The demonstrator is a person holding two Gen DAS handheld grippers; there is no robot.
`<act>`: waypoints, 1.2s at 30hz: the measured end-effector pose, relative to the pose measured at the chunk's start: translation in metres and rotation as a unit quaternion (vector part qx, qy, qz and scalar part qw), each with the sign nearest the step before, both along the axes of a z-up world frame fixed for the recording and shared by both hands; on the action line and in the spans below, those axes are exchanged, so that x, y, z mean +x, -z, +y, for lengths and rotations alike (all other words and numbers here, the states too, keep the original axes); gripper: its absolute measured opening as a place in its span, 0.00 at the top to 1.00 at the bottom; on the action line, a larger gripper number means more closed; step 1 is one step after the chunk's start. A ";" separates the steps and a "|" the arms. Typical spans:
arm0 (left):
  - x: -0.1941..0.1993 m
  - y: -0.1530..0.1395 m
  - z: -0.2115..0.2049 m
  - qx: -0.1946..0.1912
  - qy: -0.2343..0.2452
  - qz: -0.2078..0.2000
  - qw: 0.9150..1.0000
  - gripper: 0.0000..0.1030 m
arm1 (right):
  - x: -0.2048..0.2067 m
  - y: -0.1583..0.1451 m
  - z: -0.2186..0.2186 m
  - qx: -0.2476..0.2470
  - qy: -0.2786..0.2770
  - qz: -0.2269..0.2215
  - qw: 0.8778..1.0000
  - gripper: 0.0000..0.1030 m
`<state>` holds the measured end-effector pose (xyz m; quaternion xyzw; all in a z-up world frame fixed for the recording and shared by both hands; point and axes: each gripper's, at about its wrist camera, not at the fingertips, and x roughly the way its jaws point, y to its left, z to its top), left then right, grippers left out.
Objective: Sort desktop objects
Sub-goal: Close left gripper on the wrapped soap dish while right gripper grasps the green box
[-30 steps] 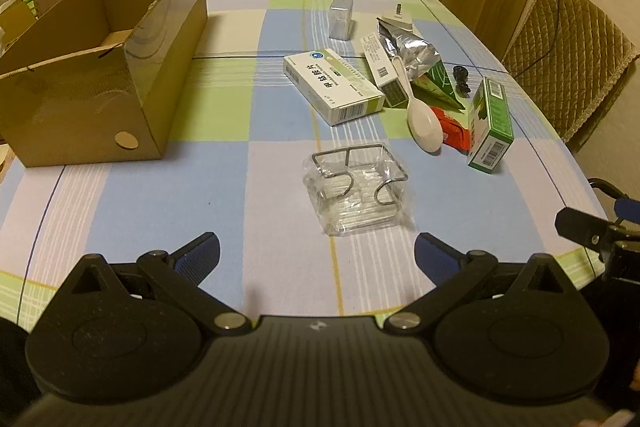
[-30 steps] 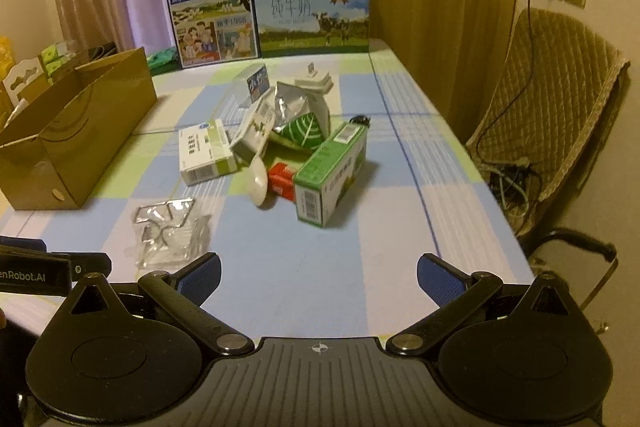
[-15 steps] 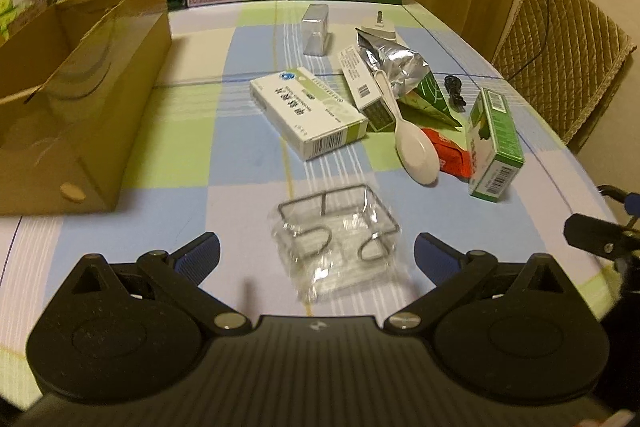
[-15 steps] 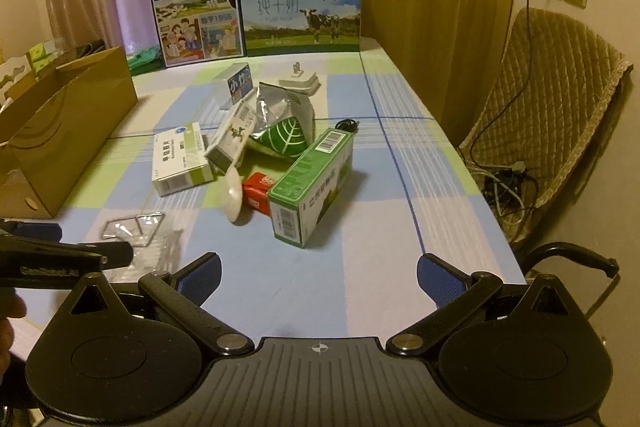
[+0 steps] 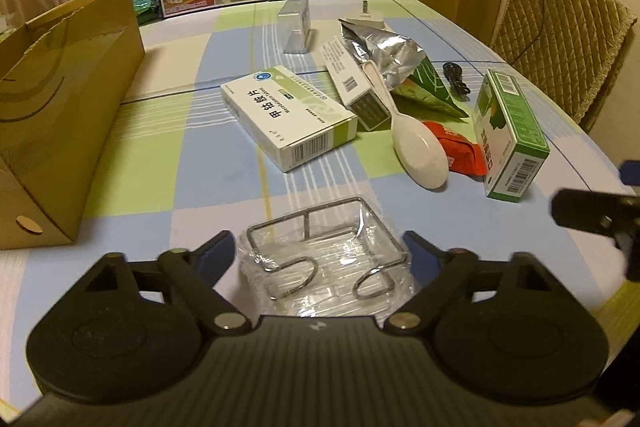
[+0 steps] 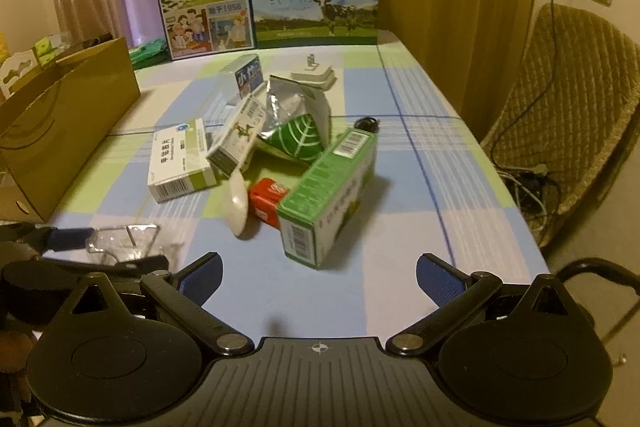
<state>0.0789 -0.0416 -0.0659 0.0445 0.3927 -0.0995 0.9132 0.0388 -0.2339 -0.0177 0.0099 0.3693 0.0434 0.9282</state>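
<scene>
Both jaws spread wide, left gripper [image 5: 320, 247] straddles a light, crinkly, slippery plastic-wrapped wire rack [image 5: 324, 259]; pinch its stiff frame.

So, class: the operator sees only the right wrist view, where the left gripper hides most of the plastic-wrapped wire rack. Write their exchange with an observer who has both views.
Operator: Has the left gripper closed on the wire rack?
Observer: No. The left gripper is open, and the wire rack lies flat on the table between its fingers.
Operator: I see only the spoon's bowl. Where does the handle run?
Observer: The spoon has its handle resting along the narrow box, pointing away towards the foil bag.
</scene>
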 end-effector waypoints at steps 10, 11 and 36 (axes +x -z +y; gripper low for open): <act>0.011 -0.001 0.008 -0.002 0.037 -0.010 0.999 0.27 | 0.044 0.015 0.013 0.008 0.014 0.004 1.000 0.20; 0.011 -0.001 0.008 -0.001 0.042 -0.012 0.999 0.27 | 0.049 0.017 0.013 0.011 0.018 0.007 1.000 0.23; 0.005 0.004 0.001 0.009 0.041 -0.015 0.999 0.33 | 0.031 0.025 -0.015 -0.045 0.017 0.005 0.999 0.53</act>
